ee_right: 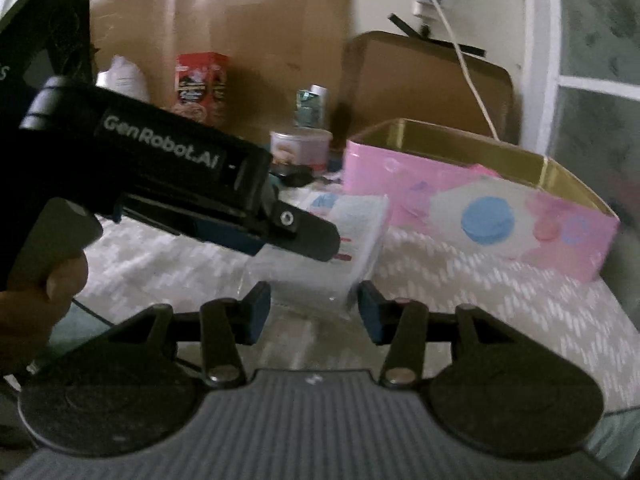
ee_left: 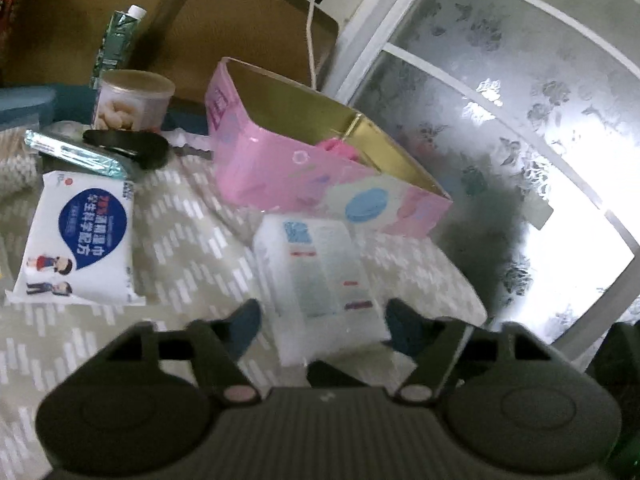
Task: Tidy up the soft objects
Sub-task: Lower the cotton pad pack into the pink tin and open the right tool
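- While the white tissue pack [ee_left: 320,280] lies on the patterned worktop [ee_left: 180,240] just near of the pink tin [ee_left: 320,168], the left gripper [ee_left: 324,320] straddles it, fingers wide.
- Next, seemingly: close, lift into the tin; right gripper [ee_right: 316,308] waits open.

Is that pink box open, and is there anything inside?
Open: the pink box has no lid on, its gold inside showing. Something pink lies inside; I cannot tell what.

- Pink box [ee_left: 280,168]: glossy printed outside, shiny gold metallic lining.
- White pack [ee_left: 320,276], near centre: clear, slightly shiny plastic wrap.
- Table cover [ee_left: 188,240]: matt patterned cloth.
- Far panel [ee_right: 260,32]: matt brown cardboard.
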`<state>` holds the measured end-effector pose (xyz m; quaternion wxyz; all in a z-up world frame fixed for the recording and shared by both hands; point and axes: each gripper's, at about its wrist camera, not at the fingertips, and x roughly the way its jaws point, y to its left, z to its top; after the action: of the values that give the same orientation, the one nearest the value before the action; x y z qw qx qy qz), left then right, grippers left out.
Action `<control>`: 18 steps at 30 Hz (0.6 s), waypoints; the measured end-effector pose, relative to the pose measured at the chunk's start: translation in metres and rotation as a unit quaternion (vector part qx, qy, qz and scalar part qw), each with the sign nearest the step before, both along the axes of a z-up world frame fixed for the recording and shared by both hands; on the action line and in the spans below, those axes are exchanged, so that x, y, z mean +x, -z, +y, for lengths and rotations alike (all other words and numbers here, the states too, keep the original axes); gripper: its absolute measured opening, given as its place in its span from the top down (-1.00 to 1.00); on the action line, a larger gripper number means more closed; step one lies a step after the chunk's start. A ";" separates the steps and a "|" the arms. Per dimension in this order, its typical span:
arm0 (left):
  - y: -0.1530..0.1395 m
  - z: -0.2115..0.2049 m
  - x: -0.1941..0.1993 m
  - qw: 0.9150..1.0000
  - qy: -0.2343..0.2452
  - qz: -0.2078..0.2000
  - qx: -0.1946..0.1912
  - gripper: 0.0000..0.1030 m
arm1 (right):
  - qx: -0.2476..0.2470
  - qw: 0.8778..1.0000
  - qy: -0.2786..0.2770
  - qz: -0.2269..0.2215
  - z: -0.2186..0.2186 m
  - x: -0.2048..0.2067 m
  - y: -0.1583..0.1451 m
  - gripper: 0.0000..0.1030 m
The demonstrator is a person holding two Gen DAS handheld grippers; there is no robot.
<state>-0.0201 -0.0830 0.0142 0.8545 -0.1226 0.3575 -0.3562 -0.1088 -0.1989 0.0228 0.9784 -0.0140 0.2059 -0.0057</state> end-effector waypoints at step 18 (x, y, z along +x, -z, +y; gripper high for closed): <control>-0.078 -0.058 0.041 0.988 0.020 -0.147 0.044 -0.45 | 0.018 0.990 0.033 -0.135 -0.042 0.026 -0.046 0.34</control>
<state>0.0214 -0.1406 0.0926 0.8951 -0.0242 0.2460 -0.3709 -0.0823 -0.2410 0.0685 0.9966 0.0116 0.0725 -0.0364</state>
